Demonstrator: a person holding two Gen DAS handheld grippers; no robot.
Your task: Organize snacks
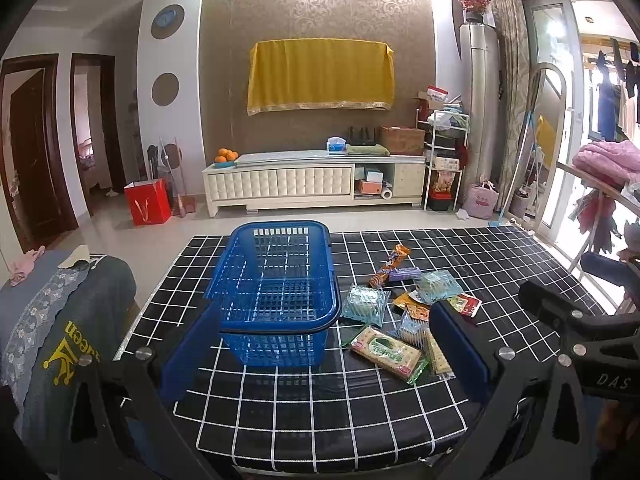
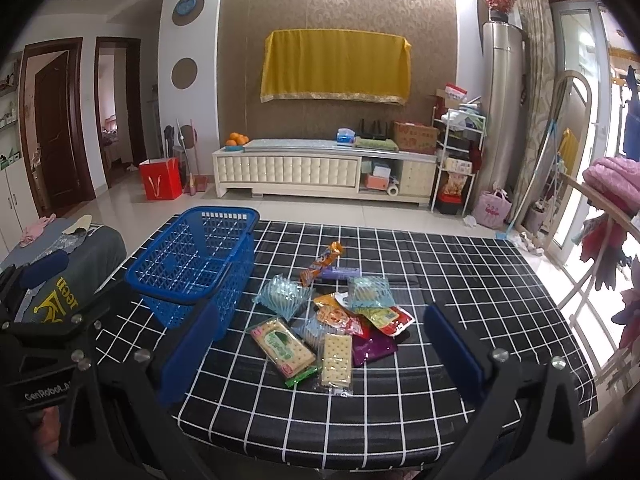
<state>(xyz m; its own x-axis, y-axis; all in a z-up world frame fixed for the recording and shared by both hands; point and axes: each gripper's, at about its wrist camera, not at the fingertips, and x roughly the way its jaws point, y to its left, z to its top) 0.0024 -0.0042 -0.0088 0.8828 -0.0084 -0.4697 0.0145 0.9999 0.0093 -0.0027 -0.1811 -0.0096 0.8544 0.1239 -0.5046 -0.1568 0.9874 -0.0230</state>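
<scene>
Both hand-held grippers (image 1: 324,344) (image 2: 320,354) gape over black checked tablecloth (image 2: 460,264); TV cabinet (image 2: 288,170) behind.

Brown patterned wall (image 1: 316,12), cream cabinet (image 1: 312,182), pale tiled floor (image 1: 248,220), perhaps a balcony door (image 1: 560,120).

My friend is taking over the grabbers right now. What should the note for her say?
Left gripper: open, holding nothing, hovering in front of the blue basket.
Right gripper: open, holding nothing, hovering over the snack pile.
The basket stands empty on the checked table, to the left of the pile.
All the snacks lie loose on the table, with the green cracker pack nearest.
Done: nothing packed.
Left: put every snack into the basket.
</scene>
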